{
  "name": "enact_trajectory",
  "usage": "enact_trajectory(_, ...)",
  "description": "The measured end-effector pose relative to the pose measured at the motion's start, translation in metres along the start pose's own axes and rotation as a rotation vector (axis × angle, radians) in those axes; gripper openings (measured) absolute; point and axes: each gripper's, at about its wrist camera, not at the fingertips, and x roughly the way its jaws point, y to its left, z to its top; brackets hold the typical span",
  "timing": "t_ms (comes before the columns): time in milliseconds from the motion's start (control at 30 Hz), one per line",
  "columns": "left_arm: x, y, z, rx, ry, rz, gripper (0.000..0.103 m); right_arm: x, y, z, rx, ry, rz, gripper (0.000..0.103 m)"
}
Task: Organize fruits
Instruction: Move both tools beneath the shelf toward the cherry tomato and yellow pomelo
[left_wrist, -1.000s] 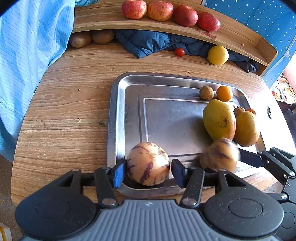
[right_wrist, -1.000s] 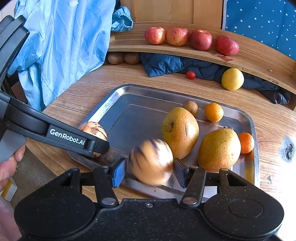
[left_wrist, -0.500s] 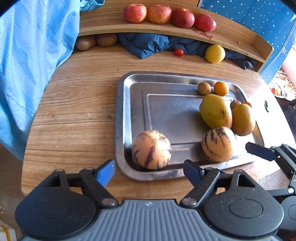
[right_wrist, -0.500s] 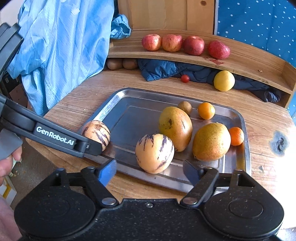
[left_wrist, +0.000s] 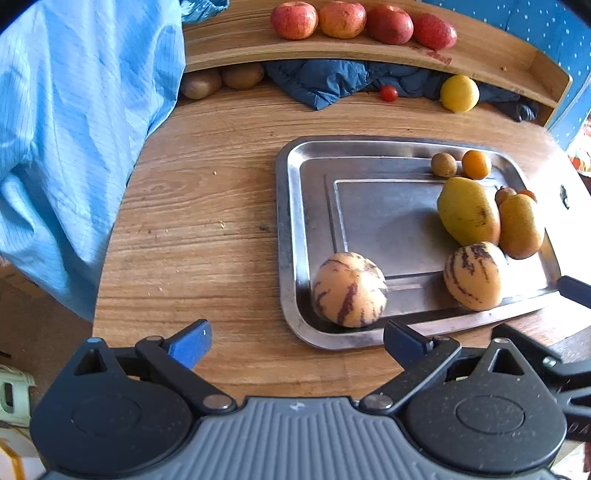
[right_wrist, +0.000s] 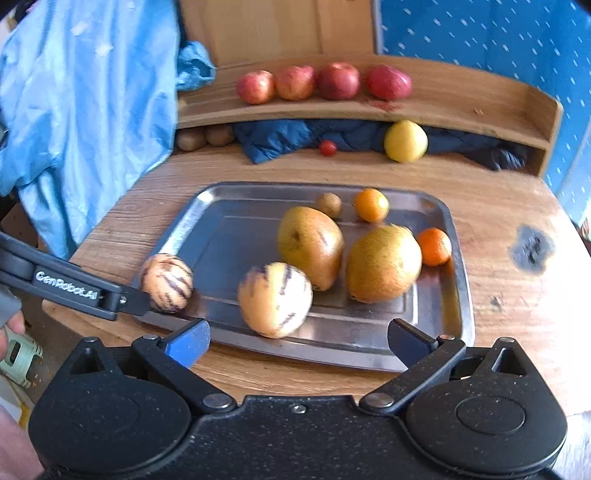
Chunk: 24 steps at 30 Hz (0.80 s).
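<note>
Both grippers were spread wide and empty: the left gripper (left_wrist: 297, 341) and the right gripper (right_wrist: 298, 338). On the steel tray (left_wrist: 291, 236), one striped melon (left_wrist: 349, 290) sat at its 7 o'clock corner, the other striped melon (right_wrist: 275, 300) at 6 o'clock, touching a mango (right_wrist: 310, 245). Each looked smooth, round, fairly heavy and liable to roll; I judged a hold across the widest middle best

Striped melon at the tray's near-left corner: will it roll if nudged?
Probably: the striped melon is rounded and looks smooth-skinned. The tray rim beside it should stop leftward rolling. Toward the open tray centre, nothing blocks it.
</note>
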Motion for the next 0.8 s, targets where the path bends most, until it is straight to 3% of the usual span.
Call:
enact_trajectory(300, 0.006, 0.004, 0.036, -0.011, -0.039, 0.034, 0.101, 0.002, -0.026, 0.019, 0.062, -0.014, -0.042, 0.102)
enact_trajectory(800, 0.031, -0.034, 0.103, 0.041, -0.09, -0.018, 0.102, 0.012, -0.069, 0.057, 0.113, -0.077, -0.124, 0.102)
